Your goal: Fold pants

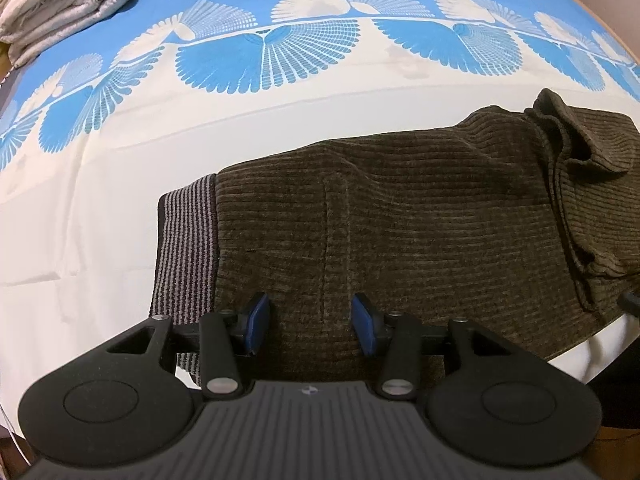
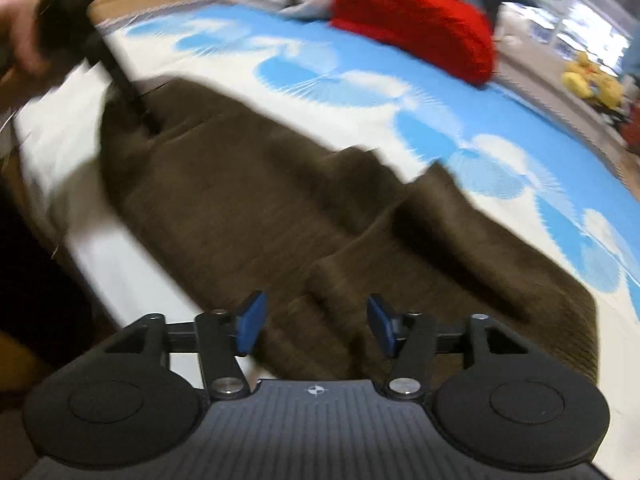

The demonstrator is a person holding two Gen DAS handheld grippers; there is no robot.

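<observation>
Dark olive-brown corduroy pants (image 1: 400,216) lie flat on the bed, with a grey-striped waistband (image 1: 186,248) at their left end and a bunched fold (image 1: 576,148) at the far right. My left gripper (image 1: 310,324) is open over the near part of the pants, beside the waistband, holding nothing. In the blurred right wrist view the pants (image 2: 248,208) stretch away with loose folds. My right gripper (image 2: 314,324) is open just above them, empty. The other gripper (image 2: 132,100) shows at the pants' far left end, held by a hand.
The bed sheet (image 1: 248,120) is white with a blue fan pattern. A folded white quilt (image 1: 60,4) lies at the far left corner, a red cushion (image 2: 416,20) beside it. Yellow soft toys (image 2: 588,80) sit beyond the bed. The bed edge (image 1: 588,360) runs near the pants' right end.
</observation>
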